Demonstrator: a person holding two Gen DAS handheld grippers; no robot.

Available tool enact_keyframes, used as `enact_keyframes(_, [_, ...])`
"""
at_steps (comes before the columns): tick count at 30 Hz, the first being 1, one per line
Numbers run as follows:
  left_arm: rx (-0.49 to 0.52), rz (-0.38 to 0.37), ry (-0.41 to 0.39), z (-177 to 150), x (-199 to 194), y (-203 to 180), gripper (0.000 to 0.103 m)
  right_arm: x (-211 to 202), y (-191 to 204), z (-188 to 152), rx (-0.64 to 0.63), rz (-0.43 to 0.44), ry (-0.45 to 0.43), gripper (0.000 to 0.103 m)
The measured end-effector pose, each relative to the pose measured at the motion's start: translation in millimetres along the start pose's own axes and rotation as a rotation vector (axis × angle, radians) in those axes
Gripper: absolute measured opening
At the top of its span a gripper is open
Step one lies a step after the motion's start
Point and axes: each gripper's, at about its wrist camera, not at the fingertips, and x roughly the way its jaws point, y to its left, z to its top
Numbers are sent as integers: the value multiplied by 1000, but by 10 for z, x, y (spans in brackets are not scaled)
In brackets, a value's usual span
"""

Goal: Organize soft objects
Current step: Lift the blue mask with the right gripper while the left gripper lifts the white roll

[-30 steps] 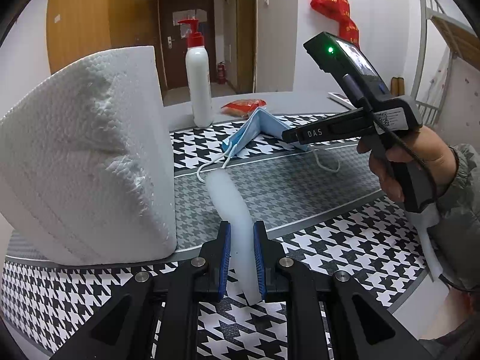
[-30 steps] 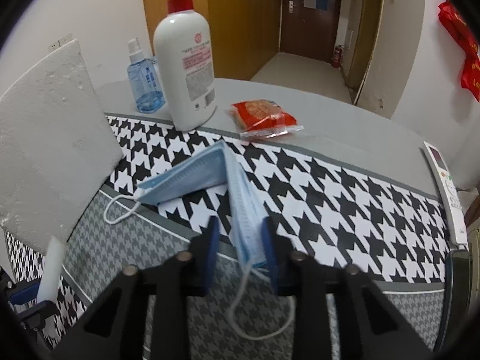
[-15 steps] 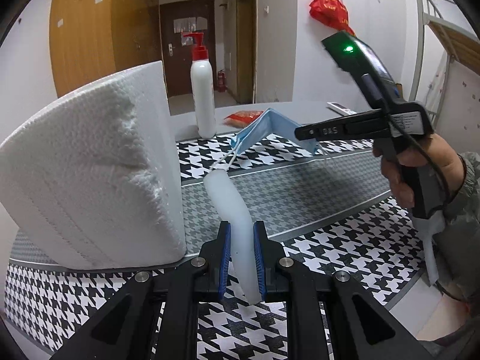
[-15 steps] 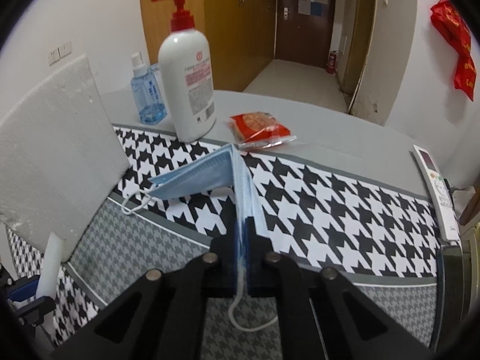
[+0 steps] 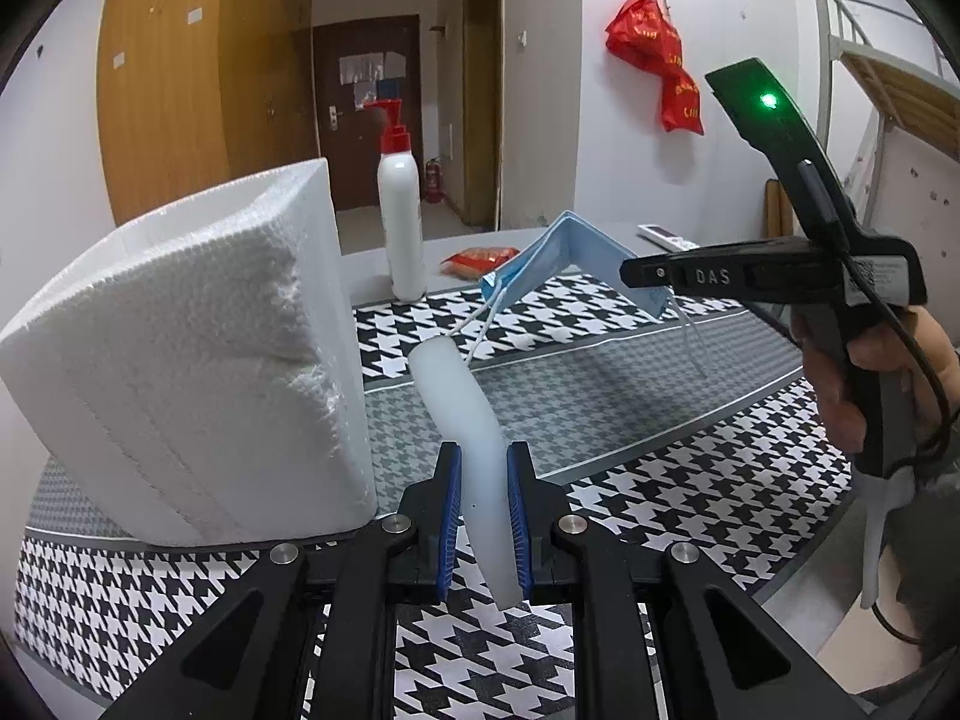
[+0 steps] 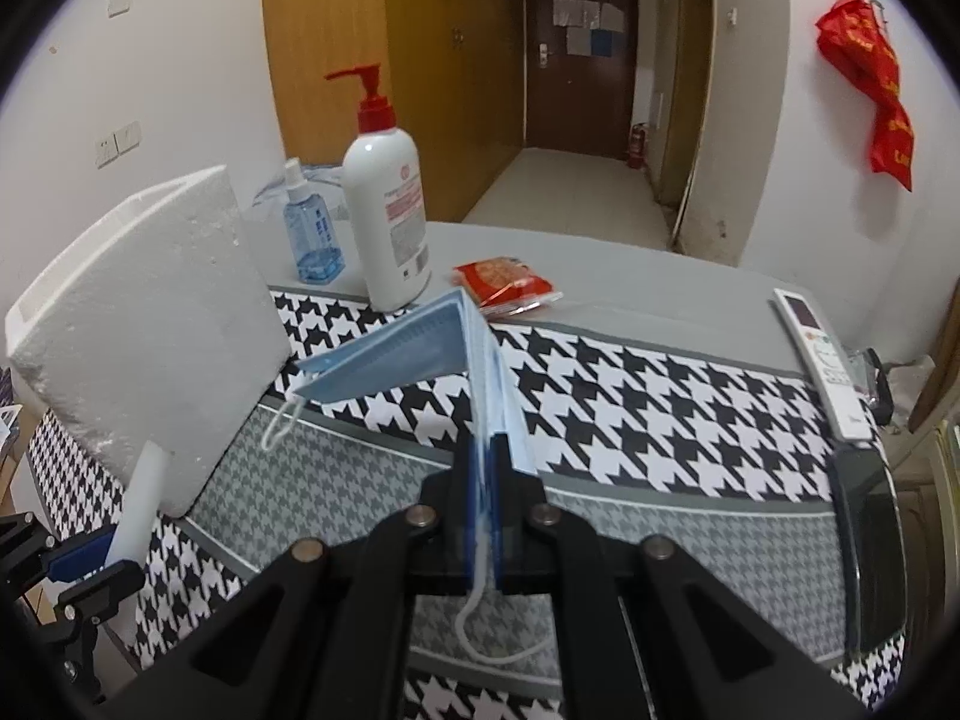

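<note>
The foam box (image 5: 198, 354) stands open-topped at the left, likely the bin for soft things; just right of it the left gripper (image 5: 483, 516) pinches a white foam stick (image 5: 465, 420), lifted clear; further right the right gripper (image 6: 483, 516) is clamped on a blue face mask (image 6: 420, 354), which hangs folded above the houndstooth cloth (image 6: 630, 408); behind the box, a pump bottle (image 6: 390, 210), a corridor and door.

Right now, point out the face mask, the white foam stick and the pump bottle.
face mask (image 6: 396, 354), right wrist view, on its blue pleated panel.
white foam stick (image 5: 462, 408), left wrist view, mid-shaft.
pump bottle (image 6: 390, 222), right wrist view, on its white body.
</note>
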Motion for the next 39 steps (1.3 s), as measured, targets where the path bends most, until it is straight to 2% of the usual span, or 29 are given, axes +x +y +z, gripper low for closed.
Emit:
enact_keyframes(11, [36, -64, -37, 35, -239, 64, 16, -441, 89, -113, 50, -14, -88, 6])
enact_keyframes(23, [48, -67, -77, 84, -434, 145, 16, -702, 156, -110, 65, -50, -150, 6])
enact_keyframes(39, [64, -80, -176, 304, -697, 204, 17, -1061, 239, -53, 69, -61, -250, 6])
